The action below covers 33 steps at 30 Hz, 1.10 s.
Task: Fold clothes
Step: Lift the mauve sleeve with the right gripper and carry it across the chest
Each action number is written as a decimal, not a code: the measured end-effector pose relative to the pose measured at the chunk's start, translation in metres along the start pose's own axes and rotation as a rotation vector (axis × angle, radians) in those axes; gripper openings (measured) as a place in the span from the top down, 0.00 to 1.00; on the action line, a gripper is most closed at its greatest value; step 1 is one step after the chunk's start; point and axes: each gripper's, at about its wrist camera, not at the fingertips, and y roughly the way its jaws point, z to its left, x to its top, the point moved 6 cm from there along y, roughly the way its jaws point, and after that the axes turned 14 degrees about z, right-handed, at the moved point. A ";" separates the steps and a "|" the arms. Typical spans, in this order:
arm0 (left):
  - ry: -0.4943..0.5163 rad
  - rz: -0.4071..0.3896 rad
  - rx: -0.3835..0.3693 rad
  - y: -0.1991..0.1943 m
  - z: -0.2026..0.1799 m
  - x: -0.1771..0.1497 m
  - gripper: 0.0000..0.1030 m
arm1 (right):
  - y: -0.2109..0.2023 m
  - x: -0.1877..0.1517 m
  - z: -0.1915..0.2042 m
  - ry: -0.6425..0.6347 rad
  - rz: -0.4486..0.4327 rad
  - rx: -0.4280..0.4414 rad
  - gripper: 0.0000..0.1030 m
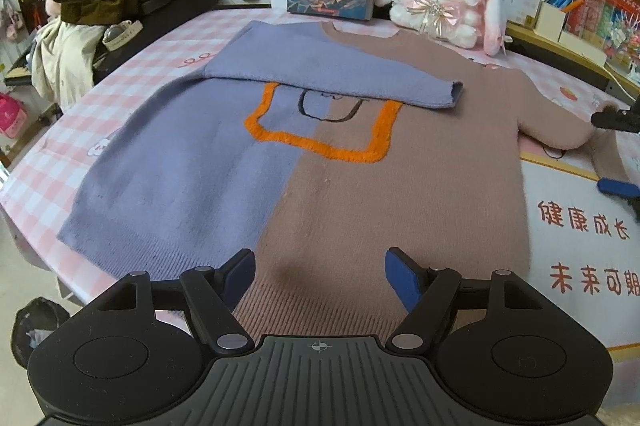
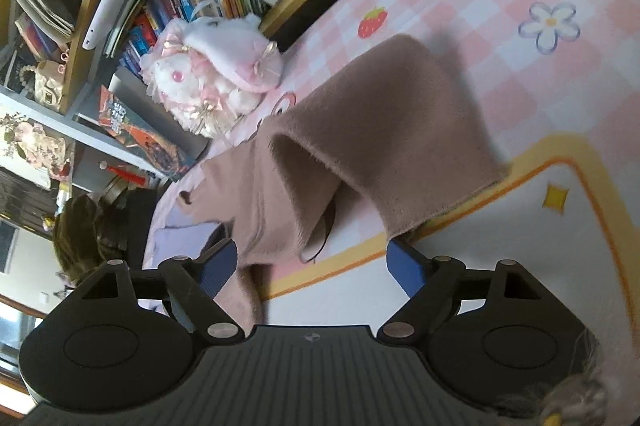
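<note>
Just ahead of left tool (image 1: 320,272); sweater (image 1: 304,161)

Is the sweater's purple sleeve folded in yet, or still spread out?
Folded in. The purple sleeve lies across the sweater chest, covering the top of the orange outline.

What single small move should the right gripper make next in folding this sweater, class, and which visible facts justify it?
Probably close the right gripper on the brown sleeve. Its jaws stand open around that sleeve's bunched cloth, and the purple sleeve already lies folded across the sweater, so the brown one seems due next. The left gripper hovers open above the hem.
</note>
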 end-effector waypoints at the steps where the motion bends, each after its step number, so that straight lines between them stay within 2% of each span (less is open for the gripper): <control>1: 0.004 -0.001 -0.001 0.000 -0.001 0.001 0.28 | 0.002 -0.003 0.002 0.002 0.020 0.014 0.21; 5: 0.018 -0.002 -0.003 0.001 -0.006 0.004 0.28 | 0.010 -0.011 0.013 -0.030 0.060 0.029 0.21; 9: 0.011 -0.003 0.005 0.001 -0.004 0.005 0.28 | -0.005 0.005 0.006 -0.027 -0.072 -0.048 0.21; 14: -0.014 0.002 0.010 0.002 0.001 0.006 0.28 | -0.035 0.022 -0.034 0.118 -0.203 -0.073 0.23; 18: 0.006 0.009 -0.002 0.005 -0.005 0.007 0.28 | -0.060 0.027 -0.060 0.201 -0.281 -0.099 0.25; 20: 0.020 0.012 -0.010 0.007 -0.009 0.008 0.28 | -0.067 0.027 -0.067 0.227 -0.290 -0.112 0.30; 21: 0.025 0.014 -0.013 0.007 -0.010 0.008 0.28 | -0.071 0.027 -0.071 0.241 -0.295 -0.118 0.37; 24: 0.033 0.017 -0.023 0.009 -0.013 0.009 0.28 | -0.081 0.027 -0.082 0.280 -0.310 -0.137 0.44; 26: 0.035 0.017 -0.028 0.009 -0.015 0.009 0.28 | -0.087 0.026 -0.087 0.302 -0.317 -0.147 0.55; 27: 0.035 0.016 -0.029 0.009 -0.014 0.009 0.28 | -0.089 0.025 -0.088 0.307 -0.319 -0.153 0.68; 28: 0.034 0.016 -0.031 0.009 -0.014 0.009 0.28 | -0.090 0.025 -0.087 0.303 -0.320 -0.158 0.86; 29: 0.033 0.016 -0.032 0.009 -0.013 0.009 0.28 | -0.090 0.026 -0.084 0.295 -0.321 -0.162 0.93; 33: 0.024 0.013 -0.034 0.009 -0.009 0.008 0.28 | -0.092 0.030 -0.074 0.264 -0.324 -0.178 0.95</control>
